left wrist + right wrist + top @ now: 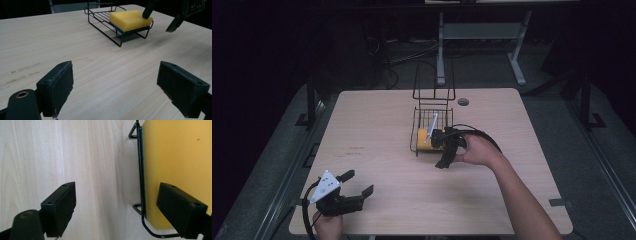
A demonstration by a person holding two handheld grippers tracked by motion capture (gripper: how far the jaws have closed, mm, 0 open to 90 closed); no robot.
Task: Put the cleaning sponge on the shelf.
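Note:
A yellow sponge with a blue underside lies in the near end of a black wire rack at the table's middle. My right gripper is open and hangs over the rack's near edge, pointing down. In the right gripper view one jaw is over the sponge, the other over bare table, with the rack's wire rim between them. My left gripper stands open near the table's front left corner, nothing between its jaws. The left gripper view shows the sponge in the rack and the right gripper above it.
A white stick-like item leans inside the rack. A taller wire frame rises at the rack's far end. A round cable hole sits in the wooden table near its far edge. Desk legs stand on the floor beyond.

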